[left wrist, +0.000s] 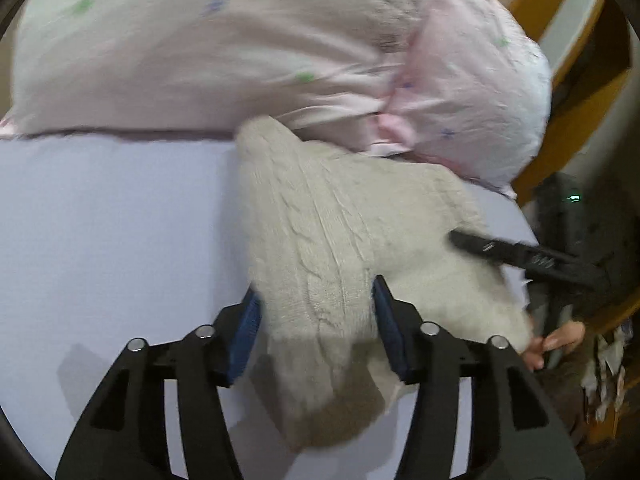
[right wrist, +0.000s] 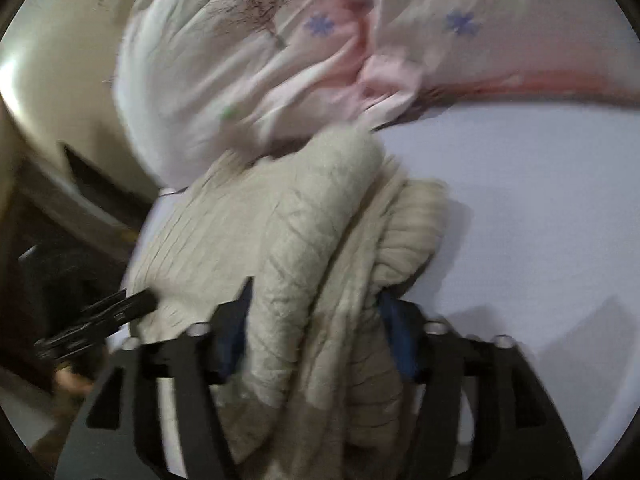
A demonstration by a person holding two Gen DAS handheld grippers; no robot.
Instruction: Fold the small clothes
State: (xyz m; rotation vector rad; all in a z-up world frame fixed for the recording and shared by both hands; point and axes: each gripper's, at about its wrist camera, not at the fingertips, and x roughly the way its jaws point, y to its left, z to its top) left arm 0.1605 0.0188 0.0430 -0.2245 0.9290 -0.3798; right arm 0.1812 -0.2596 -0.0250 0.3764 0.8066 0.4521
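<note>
A bunched fold of the beige knitted sweater (left wrist: 320, 240) is clamped between the partly closed jaws of the left gripper (left wrist: 318, 312), and a thicker bundle of the same sweater is pinched between those of the right gripper (right wrist: 316, 312). The sweater is draped over the pale sheet (left wrist: 100, 220) near its right edge, its far end touching the pink pillow (left wrist: 240, 48). Open sheet is left on the left, and both grippers are pointed toward the pillow.

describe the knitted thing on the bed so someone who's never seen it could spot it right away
Start at the big pink pillow with small flower prints at the head of the pale lilac sheet. Just below it lies a bunched beige sweater, with both grippers around its folds. Its thick cable-knit ribbing sets it apart from the smooth bedding around it.
</note>
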